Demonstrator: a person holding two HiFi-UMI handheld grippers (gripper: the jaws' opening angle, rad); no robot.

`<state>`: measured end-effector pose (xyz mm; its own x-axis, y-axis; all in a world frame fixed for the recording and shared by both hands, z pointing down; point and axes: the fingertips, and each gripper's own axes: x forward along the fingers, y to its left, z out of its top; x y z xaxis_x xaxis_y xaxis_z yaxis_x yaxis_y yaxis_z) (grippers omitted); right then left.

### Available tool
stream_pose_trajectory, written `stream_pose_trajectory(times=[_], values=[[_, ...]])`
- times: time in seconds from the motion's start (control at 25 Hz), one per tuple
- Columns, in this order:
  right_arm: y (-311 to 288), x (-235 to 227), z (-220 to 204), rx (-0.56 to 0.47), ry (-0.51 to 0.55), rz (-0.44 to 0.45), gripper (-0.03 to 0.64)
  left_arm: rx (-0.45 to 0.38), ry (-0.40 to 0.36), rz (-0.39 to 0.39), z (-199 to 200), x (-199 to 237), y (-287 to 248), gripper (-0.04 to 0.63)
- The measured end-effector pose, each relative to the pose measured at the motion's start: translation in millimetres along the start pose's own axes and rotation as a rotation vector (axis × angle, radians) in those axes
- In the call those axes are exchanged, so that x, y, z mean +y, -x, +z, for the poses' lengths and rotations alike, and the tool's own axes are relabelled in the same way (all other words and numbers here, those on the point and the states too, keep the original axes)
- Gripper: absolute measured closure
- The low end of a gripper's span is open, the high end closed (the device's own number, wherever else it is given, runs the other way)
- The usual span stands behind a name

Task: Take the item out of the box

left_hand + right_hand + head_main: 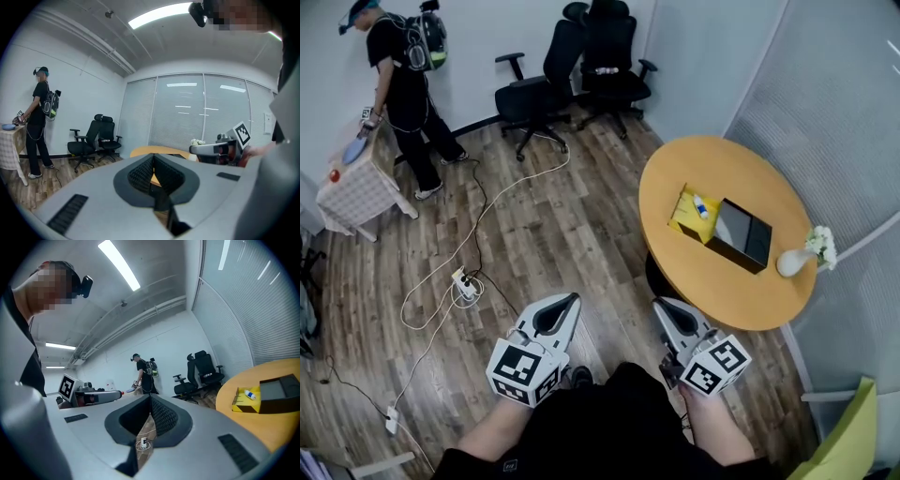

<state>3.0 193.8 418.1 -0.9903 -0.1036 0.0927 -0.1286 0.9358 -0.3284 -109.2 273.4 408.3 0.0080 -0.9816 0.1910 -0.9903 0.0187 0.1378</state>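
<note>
An open yellow box [686, 217] lies on the round wooden table [722, 159], with a small white bottle with a blue cap [700, 206] inside it. A black box [742, 234] sits right beside it. The right gripper view shows the same yellow box [243, 401] and bottle [251, 393] off to the right. My left gripper [574, 300] and right gripper [659, 304] hover over the floor, short of the table's near edge. Both are shut with nothing between their jaws, as the left gripper [153, 157] and right gripper [150, 398] also show in their own views.
A white vase with flowers [794, 261] stands at the table's right edge. Two black office chairs [581, 66] are at the back wall. A person [403, 84] stands by a small cloth-covered table [356, 192] at far left. A power strip with cables [467, 284] lies on the floor.
</note>
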Motion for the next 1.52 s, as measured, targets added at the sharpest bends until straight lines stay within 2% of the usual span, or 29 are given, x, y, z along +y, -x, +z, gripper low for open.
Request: stream_pose_trajectory(times=[0.36, 0.64, 1.04, 1.36, 1.52], values=[[-9, -71, 24, -0.029, 0.027, -0.095, 0.578, 0.02, 0.0, -0.039, 6, 24, -68, 0.586], [-35, -171, 48, -0.042, -0.011, -0.138, 0.578, 0.043, -0.025, -0.076, 26, 40, -168, 0.586], [-80, -306, 89, -0.035, -0.056, -0.146, 0.578, 0.07, -0.038, -0.059, 64, 75, -308, 0.586], [-80, -353, 110, -0.061, -0.07, -0.156, 0.578, 0.056, -0.063, -0.076, 89, 68, -360, 0.586], [-78, -371, 119, -0.073, -0.064, -0.19, 0.578, 0.055, -0.067, -0.105, 95, 68, -381, 0.586]])
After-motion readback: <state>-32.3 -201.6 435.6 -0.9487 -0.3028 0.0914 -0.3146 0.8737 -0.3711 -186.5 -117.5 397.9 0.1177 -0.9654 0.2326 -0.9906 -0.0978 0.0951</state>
